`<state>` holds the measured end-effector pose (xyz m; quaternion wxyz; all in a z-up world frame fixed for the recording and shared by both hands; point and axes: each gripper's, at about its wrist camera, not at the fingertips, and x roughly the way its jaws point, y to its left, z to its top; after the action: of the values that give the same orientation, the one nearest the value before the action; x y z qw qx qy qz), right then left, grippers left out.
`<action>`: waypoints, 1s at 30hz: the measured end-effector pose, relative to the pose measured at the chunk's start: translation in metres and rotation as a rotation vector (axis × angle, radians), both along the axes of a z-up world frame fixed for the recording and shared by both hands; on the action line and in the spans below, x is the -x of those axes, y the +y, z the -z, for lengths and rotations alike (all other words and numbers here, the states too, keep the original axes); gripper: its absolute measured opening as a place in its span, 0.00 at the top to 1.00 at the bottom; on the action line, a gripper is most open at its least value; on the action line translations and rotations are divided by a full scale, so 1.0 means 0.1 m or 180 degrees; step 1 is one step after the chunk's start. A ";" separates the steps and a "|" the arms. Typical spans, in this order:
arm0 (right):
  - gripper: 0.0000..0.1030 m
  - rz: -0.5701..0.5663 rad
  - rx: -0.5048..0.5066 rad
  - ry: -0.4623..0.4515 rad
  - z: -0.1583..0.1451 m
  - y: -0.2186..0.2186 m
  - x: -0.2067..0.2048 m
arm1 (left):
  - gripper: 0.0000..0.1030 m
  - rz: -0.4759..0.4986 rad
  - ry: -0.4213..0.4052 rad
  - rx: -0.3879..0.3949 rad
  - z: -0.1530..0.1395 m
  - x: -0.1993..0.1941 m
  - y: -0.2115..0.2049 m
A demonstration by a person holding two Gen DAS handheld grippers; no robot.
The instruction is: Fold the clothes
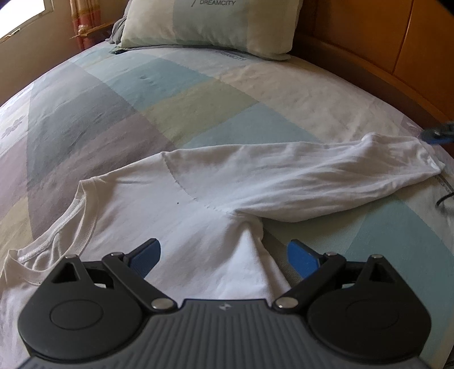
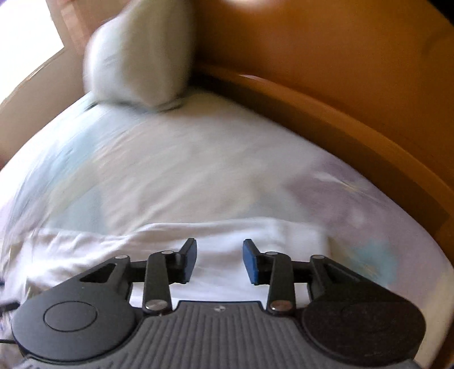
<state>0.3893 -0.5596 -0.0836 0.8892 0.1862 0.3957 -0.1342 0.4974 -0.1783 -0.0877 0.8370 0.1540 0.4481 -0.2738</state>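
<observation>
- Left gripper (image 1: 224, 261): jaws spread wide, gripping nothing; the white long-sleeved shirt (image 1: 176, 204) lies flat on the patchwork bedspread (image 1: 119, 108) directly beneath and ahead, a small fabric peak between the fingers.
- The sleeve (image 1: 326, 181) stretches away to its right.
- Right gripper (image 2: 220, 261): jaws partly apart, empty, hovering over the sleeve's white cloth; view blurred.
- Pillow (image 1: 210, 25) far ahead by the wooden headboard (image 1: 397, 42).

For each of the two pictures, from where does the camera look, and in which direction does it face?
Left wrist view: sits on the left gripper, low over the bed, facing the pillow and wooden headboard; it sees the white shirt with its sleeve stretched right. Its own two fingers show, open.
Right wrist view: sits on the right gripper, over the sleeve end, facing the headboard; blurred. Its own fingers show, open.
Shared: shirt, bedcover, pillow, headboard. No hand shows.
</observation>
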 end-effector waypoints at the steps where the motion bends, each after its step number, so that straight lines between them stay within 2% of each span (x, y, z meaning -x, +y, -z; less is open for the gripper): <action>1: 0.56 -0.0186 0.0049 -0.0029 -0.01 0.10 -0.13 | 0.07 0.0008 -0.0007 -0.0006 0.00 0.01 0.00; 4: 0.52 -0.0797 0.0175 -0.0058 0.02 0.41 -0.55 | 0.07 0.0019 -0.0026 -0.0021 0.00 0.01 0.02; 8: 0.52 -0.1560 0.0339 0.0157 0.21 0.76 -1.06 | 0.07 0.0010 -0.0046 -0.0021 -0.01 0.04 0.06; 10: 0.53 -0.1871 0.0522 0.0309 0.29 0.92 -1.19 | 0.07 0.0015 -0.0056 -0.0012 -0.01 0.06 0.08; 12: 0.54 -0.2032 0.0608 0.0374 0.32 0.99 -1.22 | 0.07 0.0028 -0.0077 -0.0014 -0.01 0.07 0.10; 13: 0.58 -0.2113 0.0652 0.0407 0.34 1.02 -1.23 | 0.07 0.0028 -0.0097 -0.0023 0.00 0.07 0.11; 16: 0.91 -0.2355 0.0782 0.0505 0.38 1.12 -1.27 | 0.07 -0.0008 -0.0120 -0.0019 0.00 0.08 0.15; 17: 0.92 -0.2388 0.0824 0.0518 0.39 1.14 -1.29 | 0.07 -0.0030 -0.0115 -0.0009 0.00 0.08 0.17; 22: 0.91 -0.1851 0.0737 0.0395 0.36 0.97 -1.45 | 0.07 -0.0119 -0.0101 0.0026 -0.02 0.06 0.26; 24: 0.86 -0.1558 0.0670 0.0325 0.29 0.90 -1.43 | 0.07 -0.0120 -0.0104 0.0048 -0.03 0.05 0.29; 25: 0.80 -0.1433 0.0565 0.0257 0.22 0.87 -1.35 | 0.07 -0.0124 -0.0107 0.0050 -0.03 0.04 0.31; 26: 0.69 -0.1314 0.0499 0.0202 0.17 0.86 -1.26 | 0.07 -0.0128 -0.0109 0.0052 -0.03 0.03 0.32; 28: 0.55 -0.1101 0.0494 0.0130 0.10 0.88 -1.00 | 0.07 -0.0145 -0.0092 0.0054 -0.01 0.00 0.33; 29: 0.50 -0.0999 0.0519 0.0126 0.08 0.90 -0.88 | 0.07 -0.0153 -0.0080 0.0058 0.00 -0.01 0.34; 30: 0.50 -0.0914 0.0569 0.0189 0.13 0.90 -0.77 | 0.07 -0.0146 -0.0070 0.0056 0.01 -0.02 0.34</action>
<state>0.4660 -0.4693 -0.0964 0.9002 0.0439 0.4308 -0.0459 0.4991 -0.1444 -0.0884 0.8493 0.1393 0.4398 -0.2566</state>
